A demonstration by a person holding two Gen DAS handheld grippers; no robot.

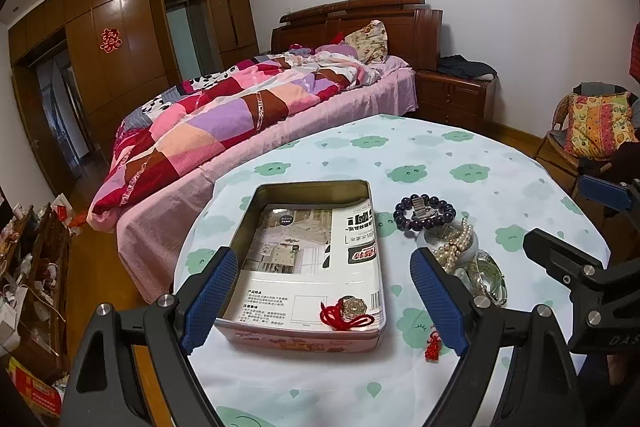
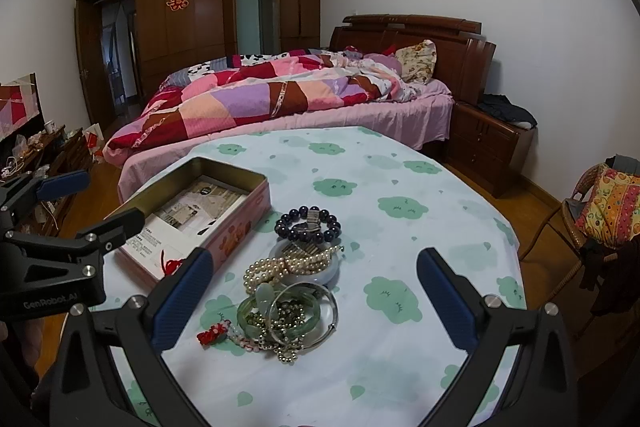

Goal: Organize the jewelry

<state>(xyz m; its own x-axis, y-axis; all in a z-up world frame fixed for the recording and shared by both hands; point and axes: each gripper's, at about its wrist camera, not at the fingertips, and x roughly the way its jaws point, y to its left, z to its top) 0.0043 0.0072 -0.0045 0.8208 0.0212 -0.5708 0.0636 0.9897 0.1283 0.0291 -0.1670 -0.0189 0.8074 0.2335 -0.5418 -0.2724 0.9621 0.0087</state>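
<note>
Bedroom setting: a cloth-covered table (image 1: pixel 460 163) stands beside the bed.

Left wrist view: your left gripper (image 1: pixel 324 301) is spread and empty over the open tin (image 1: pixel 304 337). One red-corded charm (image 1: pixel 352 309) lies inside on printed paper; a red knot (image 1: pixel 434 347) lies outside, just beside the tin.

Right wrist view: your right gripper (image 2: pixel 316 301) is likewise spread, holding nothing, above the jewelry heap (image 2: pixel 292 291). Dark bead bracelet (image 2: pixel 308 223), pearl strand (image 2: pixel 280 267) and green bangles (image 2: pixel 288 311) remain unsorted. Judged barely begun. Tangled pieces overlap; the count is unclear.
</note>
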